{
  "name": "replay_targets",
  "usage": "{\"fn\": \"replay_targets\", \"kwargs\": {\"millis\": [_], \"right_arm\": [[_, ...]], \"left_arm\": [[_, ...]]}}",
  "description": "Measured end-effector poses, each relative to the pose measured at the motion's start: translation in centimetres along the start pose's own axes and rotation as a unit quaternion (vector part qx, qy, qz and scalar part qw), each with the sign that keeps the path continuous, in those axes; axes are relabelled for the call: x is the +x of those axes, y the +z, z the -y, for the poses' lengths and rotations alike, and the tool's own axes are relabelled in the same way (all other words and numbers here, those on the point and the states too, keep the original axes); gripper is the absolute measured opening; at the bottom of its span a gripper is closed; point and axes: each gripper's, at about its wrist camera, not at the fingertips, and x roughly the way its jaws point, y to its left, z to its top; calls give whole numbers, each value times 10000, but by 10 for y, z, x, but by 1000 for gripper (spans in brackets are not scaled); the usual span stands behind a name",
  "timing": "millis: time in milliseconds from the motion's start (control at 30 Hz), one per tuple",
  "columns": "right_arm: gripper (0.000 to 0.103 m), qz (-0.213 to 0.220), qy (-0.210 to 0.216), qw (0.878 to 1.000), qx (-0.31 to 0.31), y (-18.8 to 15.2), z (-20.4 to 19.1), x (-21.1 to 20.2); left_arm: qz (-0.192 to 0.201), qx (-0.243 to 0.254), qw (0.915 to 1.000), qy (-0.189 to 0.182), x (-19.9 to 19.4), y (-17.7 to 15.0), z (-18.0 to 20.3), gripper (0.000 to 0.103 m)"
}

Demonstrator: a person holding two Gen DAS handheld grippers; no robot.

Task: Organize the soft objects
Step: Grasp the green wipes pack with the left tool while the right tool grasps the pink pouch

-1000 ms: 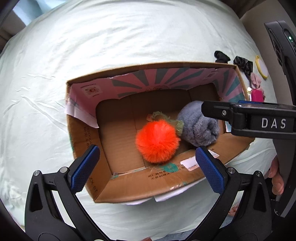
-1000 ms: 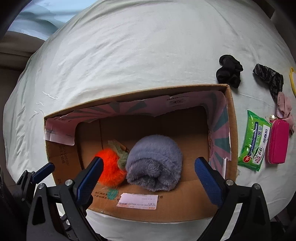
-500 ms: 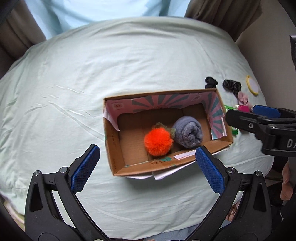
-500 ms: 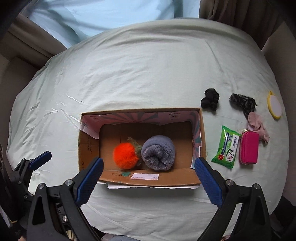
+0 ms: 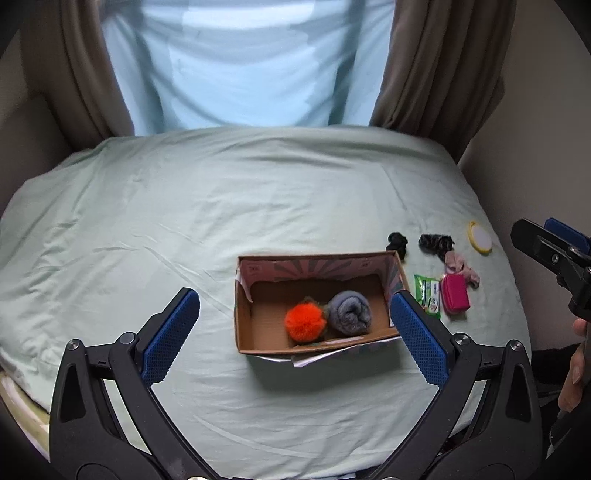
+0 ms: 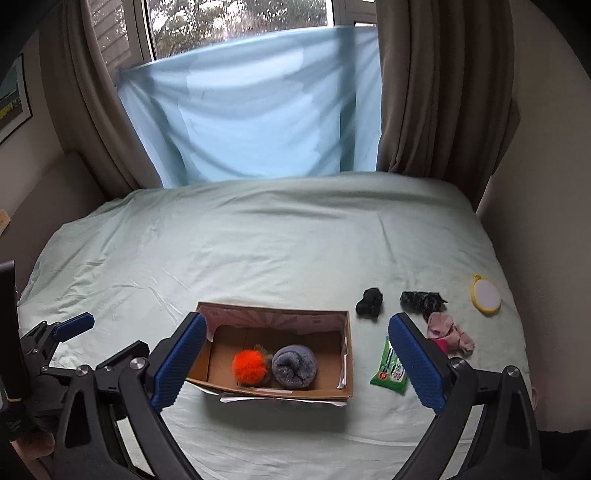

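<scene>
Right wrist view alone shows the window (image 6: 236,22); both grippers' fingers spread, empty.

- Wide bed (image 6: 258,240) under a wrinkled pale green sheet.
- Open brown cardboard box (image 6: 347,354) (near the front edge).
- Right of it: black bundle (image 6: 369,302), dark patterned cloth (image 6: 421,300), pink sock (image 6: 448,331), green wipes pack (image 6: 389,373), magenta pouch (image 5: 455,293), round yellow-rimmed mirror (image 6: 486,294).

From my feed, nothing prints clearly enough to read. The green wipes pack (image 6: 390,373) carries a red round mark and white lettering, too small to make out. The white label on the cardboard box (image 6: 334,394) front and the poster (image 6: 13,101) on the wall stay illegible too.
</scene>
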Motion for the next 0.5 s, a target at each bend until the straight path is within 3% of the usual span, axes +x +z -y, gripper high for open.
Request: {"fn": "replay_targets", "kwargs": {"millis": [233,500], "right_arm": [[98,707,-213,9971,194,-19,51,-64],[98,1129,-657,9909,313,-42,128,-106]], "left_arm": [[858,-206,9961,56,-64,-8,42,103],[1380,-198,9902,42,-96,-23,121,103]]}}
